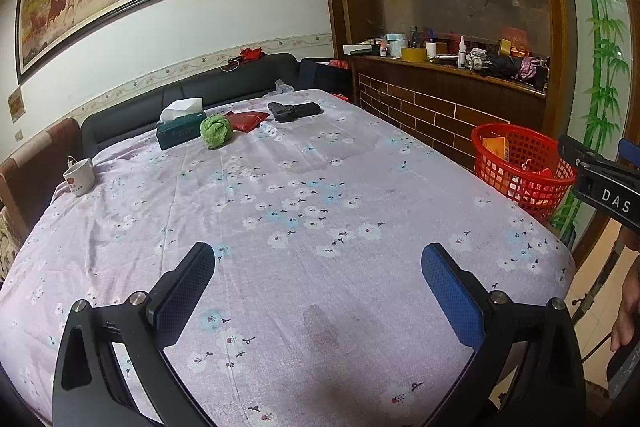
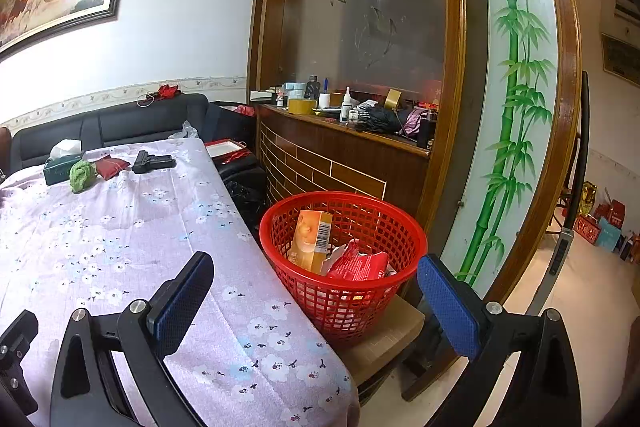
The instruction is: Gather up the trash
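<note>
A red mesh basket [image 2: 344,311] stands on a stool beside the table's right edge, holding an orange box [image 2: 312,241] and a crumpled red wrapper [image 2: 356,263]. My right gripper [image 2: 316,303] is open and empty, hanging over the table corner just short of the basket. In the left wrist view the basket [image 1: 500,179] is at the right. My left gripper [image 1: 320,291] is open and empty above the near part of the floral tablecloth [image 1: 280,227]. At the table's far end lie a green crumpled wad [image 1: 216,131] and a red packet [image 1: 248,121].
Also at the far end are a dark tissue box [image 1: 180,133], a black pistol-shaped object [image 1: 294,111] and a white mug [image 1: 79,177] at the left edge. A black sofa runs behind the table. A cluttered wooden counter [image 2: 344,131] stands behind the basket.
</note>
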Available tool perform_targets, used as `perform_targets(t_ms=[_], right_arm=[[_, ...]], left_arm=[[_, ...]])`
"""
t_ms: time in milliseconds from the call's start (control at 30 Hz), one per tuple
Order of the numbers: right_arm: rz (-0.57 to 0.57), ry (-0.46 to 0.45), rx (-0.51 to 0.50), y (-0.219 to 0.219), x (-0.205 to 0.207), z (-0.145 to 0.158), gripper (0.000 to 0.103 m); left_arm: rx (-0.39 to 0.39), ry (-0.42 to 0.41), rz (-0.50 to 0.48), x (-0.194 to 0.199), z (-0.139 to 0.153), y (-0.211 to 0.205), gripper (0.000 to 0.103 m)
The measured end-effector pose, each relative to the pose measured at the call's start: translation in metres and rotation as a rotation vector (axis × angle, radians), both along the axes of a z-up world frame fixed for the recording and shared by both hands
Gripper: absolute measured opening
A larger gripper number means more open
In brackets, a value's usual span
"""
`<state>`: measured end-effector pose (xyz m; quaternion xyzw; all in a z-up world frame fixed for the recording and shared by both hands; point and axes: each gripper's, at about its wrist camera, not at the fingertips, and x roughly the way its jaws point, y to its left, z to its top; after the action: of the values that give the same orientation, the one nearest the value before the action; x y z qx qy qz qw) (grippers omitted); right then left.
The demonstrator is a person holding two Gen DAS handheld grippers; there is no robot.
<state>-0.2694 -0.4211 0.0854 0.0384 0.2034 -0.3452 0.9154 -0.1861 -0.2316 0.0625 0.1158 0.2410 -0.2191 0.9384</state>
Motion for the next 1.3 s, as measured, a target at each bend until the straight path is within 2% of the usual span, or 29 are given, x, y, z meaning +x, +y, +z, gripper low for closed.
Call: perform_targets(t_ms=[1300], right_arm=[[0.053, 0.026, -0.006, 0.014, 0.012, -0.004, 0.103]], left_arm=[[-0.004, 0.01, 0.008, 0.003, -0.002, 0.006, 0.103]])
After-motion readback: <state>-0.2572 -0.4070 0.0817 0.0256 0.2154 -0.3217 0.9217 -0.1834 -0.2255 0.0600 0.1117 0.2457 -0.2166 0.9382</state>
